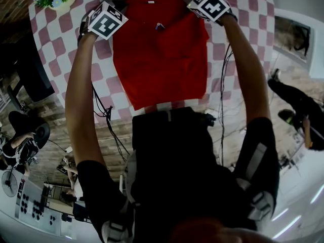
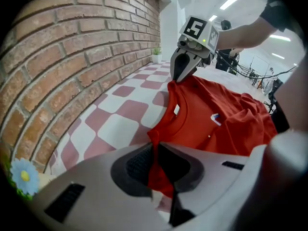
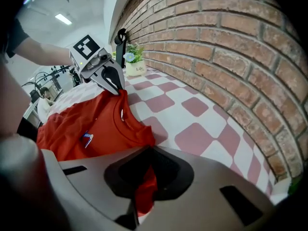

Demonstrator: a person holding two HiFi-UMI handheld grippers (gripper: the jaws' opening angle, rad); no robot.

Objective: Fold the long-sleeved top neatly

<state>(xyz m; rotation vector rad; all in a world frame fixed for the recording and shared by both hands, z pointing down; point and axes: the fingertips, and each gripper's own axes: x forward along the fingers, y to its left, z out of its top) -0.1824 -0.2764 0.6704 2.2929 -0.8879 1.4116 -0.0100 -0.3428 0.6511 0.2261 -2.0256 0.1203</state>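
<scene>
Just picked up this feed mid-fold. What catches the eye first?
The bright red long-sleeved top stands out, spread on the pink-and-white checked tablecloth beside the brick wall. The left gripper and the right gripper each pinch the top's far edge, one on either side of the collar.

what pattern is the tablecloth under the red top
A checkerboard of dusty pink and white squares on the tablecloth, clearest in the head view.
</scene>
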